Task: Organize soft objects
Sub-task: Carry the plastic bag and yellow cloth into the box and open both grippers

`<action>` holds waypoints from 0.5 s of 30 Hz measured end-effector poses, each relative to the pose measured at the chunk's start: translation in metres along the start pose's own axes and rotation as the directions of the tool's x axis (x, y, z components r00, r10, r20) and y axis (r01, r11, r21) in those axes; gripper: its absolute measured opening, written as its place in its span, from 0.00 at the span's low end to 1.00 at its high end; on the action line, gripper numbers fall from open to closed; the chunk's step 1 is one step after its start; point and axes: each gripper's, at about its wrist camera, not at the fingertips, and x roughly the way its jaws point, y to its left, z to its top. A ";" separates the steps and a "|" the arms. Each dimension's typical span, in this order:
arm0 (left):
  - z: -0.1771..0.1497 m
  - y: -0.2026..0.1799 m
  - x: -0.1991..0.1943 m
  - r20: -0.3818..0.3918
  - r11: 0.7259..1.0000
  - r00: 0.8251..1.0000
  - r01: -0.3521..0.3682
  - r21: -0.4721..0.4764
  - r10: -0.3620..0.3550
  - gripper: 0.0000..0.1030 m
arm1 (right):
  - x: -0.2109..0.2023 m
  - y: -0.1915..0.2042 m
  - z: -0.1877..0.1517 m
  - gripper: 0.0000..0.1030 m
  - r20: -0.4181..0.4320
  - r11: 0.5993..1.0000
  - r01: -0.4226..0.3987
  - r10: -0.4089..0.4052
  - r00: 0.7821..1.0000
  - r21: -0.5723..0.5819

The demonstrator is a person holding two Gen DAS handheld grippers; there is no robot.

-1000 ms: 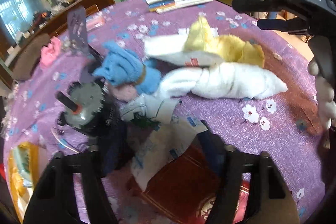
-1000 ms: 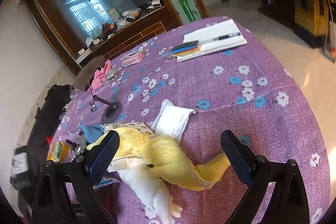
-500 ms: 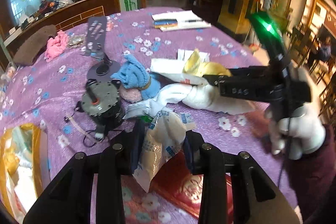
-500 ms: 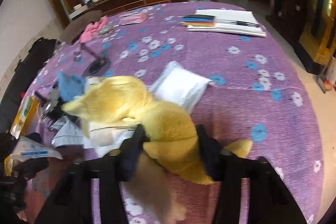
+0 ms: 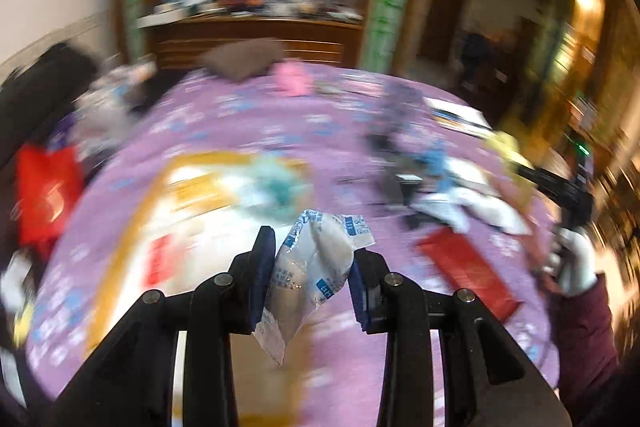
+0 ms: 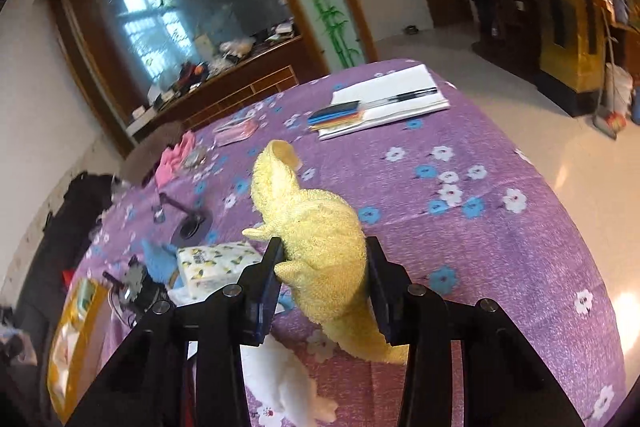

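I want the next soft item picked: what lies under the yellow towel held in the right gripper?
Below the yellow towel gripped by the right gripper lie the purple floral tablecloth and a white towel. The towel and fingers cover the rest of that white towel.

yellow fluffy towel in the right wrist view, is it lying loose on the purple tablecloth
No, the yellow fluffy towel is clamped in the right gripper, lifted off the cloth.

I am seeing a white notebook (image 6: 394, 99) lying on the purple flowered tablecloth (image 6: 500, 235) with a black pen (image 6: 404, 95) resting across it, coloured cards (image 6: 336, 117) sitting beside it, and a round black stand (image 6: 191, 225) standing nearer.
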 end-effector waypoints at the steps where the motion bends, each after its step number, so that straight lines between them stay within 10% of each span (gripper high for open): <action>1: -0.004 0.019 -0.003 -0.004 0.999 1.000 -0.028 -0.040 0.028 0.31 | -0.002 0.000 -0.001 0.37 0.000 1.000 0.009 -0.009 1.000 0.016; 8: -0.037 0.089 0.006 -0.074 0.981 0.990 -0.127 -0.144 0.117 0.31 | -0.048 0.061 -0.013 0.38 -0.023 0.985 -0.170 0.171 0.985 0.036; 15: -0.050 0.090 0.051 -0.172 0.987 0.981 -0.111 -0.116 0.090 0.33 | -0.043 0.183 -0.046 0.38 -0.182 0.934 -0.349 0.332 0.926 -0.071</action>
